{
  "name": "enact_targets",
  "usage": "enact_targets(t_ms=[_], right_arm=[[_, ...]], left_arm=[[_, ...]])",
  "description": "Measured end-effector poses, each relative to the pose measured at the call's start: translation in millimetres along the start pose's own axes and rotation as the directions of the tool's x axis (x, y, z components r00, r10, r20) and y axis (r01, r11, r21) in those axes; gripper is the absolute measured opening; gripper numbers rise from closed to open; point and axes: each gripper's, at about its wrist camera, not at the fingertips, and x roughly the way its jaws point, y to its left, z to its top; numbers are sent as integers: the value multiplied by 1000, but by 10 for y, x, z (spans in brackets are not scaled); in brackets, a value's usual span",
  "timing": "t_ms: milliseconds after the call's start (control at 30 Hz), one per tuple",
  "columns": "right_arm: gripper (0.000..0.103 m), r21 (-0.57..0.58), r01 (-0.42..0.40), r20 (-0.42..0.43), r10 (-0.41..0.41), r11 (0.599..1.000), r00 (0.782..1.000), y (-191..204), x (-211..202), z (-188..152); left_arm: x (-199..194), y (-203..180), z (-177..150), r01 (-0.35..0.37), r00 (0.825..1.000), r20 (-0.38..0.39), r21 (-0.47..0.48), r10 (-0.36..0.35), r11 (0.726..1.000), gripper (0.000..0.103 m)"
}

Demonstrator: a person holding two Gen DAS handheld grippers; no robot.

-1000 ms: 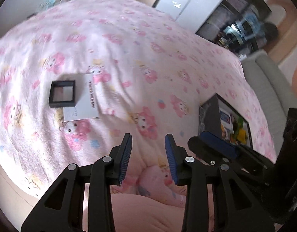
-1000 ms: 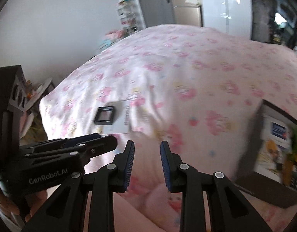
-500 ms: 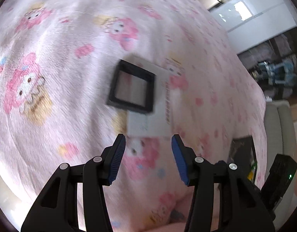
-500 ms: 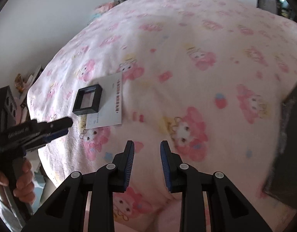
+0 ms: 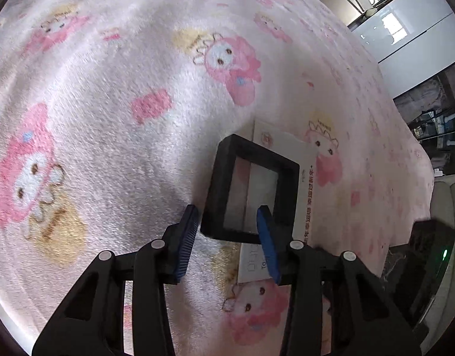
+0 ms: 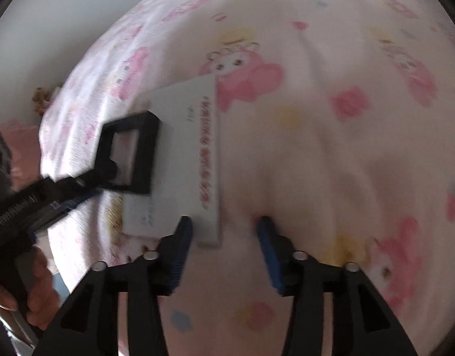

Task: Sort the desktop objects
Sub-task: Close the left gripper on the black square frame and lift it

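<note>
A black square frame box point(image 5: 251, 190) with a clear window lies partly on a white card point(image 5: 304, 160) printed with red text, on the pink blanket. My left gripper point(image 5: 227, 228) straddles the frame's near left corner and its jaws are closing. One pad is just outside the rim, the other is over the window, and neither visibly presses. In the right wrist view the frame point(image 6: 144, 148) sits on the card point(image 6: 183, 148), and the left gripper point(image 6: 101, 179) reaches it from the left. My right gripper point(image 6: 224, 230) is opening, with the card's near corner between its fingers and untouched.
A pink fleece blanket point(image 5: 123, 95) with cartoon prints covers the whole surface. A dark box point(image 5: 426, 267) lies at its right edge, beside a pale sofa point(image 5: 446, 195). A person's hand point(image 6: 34, 290) holds the left gripper's handle. A grey wall point(image 6: 49, 14) lies beyond the blanket's left edge.
Both grippers have dropped toward the frame and card, which now fill the views. The right jaws have spread wider. The left jaws have narrowed around the frame's corner.
</note>
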Motion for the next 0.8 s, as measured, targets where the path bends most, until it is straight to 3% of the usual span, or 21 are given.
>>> enact_targets(t_ms=[67,100,133,167,233,400,567,633,733,800], right_arm=[[44,10,-51,10,51,999,999,-13,31,63],[39,9,-80,15,80,997,997,-4,33,76],[23,1,-114,19,114,993,993,20,31,82],[23,-10,-130,21,130,992,991,53,24,76],[15,-25,-127,36,128,992,991,105,-15,45],[7,-38,-136,90,139,990,986,137,-291,-59],[6,-73,-38,126,47,997,991,83,-584,-241],[13,-36,31,98,-28,999,995,-32,-531,-302],[14,48,103,79,-106,994,991,-204,-547,-353],[14,76,115,109,-123,990,986,-233,-622,-380]], left_arm=[[7,1,-8,9,1000,-1,1,-9,1000,41],[4,0,-21,16,1000,-3,0,-16,1000,41],[-7,-3,-44,26,1000,-7,-2,-26,1000,41],[-17,-4,-69,36,999,-12,-3,-36,999,41],[-35,-4,-127,52,998,-23,-6,-52,999,41],[-101,-7,-248,79,996,-43,1,-78,997,41],[-91,-101,-331,98,992,-88,52,-94,994,41],[-51,-160,-384,124,986,-119,66,-116,990,41],[-21,-212,-440,160,977,-154,76,-147,984,41],[-89,-149,-429,165,980,-125,49,-158,985,42]])
